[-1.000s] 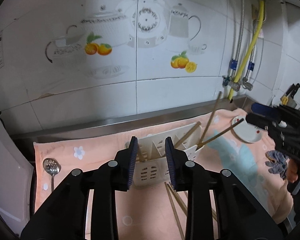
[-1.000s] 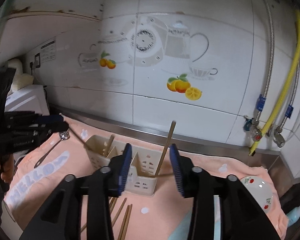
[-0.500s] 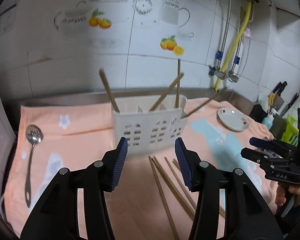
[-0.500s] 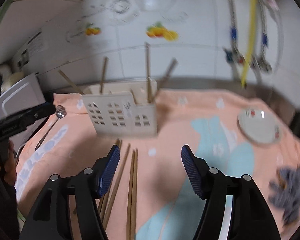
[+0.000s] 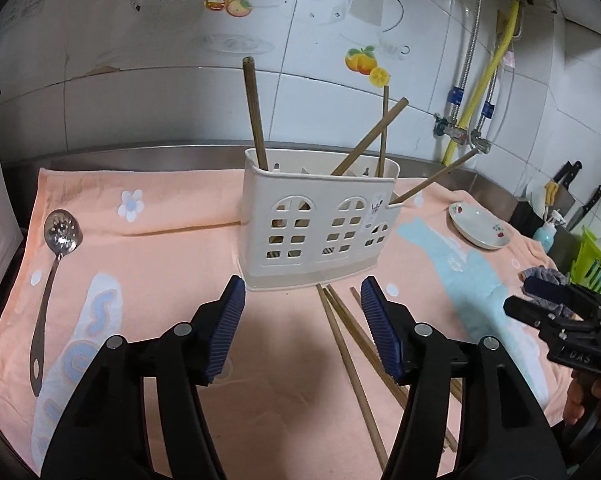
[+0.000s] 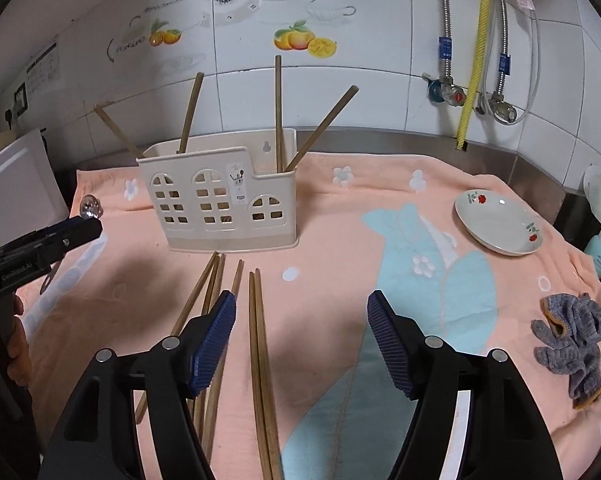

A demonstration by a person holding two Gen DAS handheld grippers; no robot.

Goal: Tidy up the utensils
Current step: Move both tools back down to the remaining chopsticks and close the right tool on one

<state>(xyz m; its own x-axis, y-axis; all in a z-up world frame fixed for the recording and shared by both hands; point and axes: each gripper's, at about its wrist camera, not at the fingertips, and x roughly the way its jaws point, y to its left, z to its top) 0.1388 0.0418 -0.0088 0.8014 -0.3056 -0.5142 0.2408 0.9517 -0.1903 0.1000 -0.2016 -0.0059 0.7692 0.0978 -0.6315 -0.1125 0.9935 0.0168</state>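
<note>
Currently: left gripper point(image 5: 302, 330) and right gripper point(image 6: 301, 342) both opening, jaws empty. Loose brown wooden chopsticks point(image 6: 260, 344) flat on peach towel point(image 6: 332, 240), just before cream plastic house-shaped utensil caddy point(image 6: 220, 204) holding upright chopsticks.

A utensil holder point(image 5: 316, 220) stands on the towel point(image 5: 172, 264) near the back wall, four chopsticks point(image 6: 277, 112) upright or leaning inside it. Loose chopsticks point(image 6: 256, 332) lie before it; a slotted spoon point(image 5: 54, 280) lies left, a plate point(image 6: 498, 222) and a glove point(image 6: 572, 336) right
</note>
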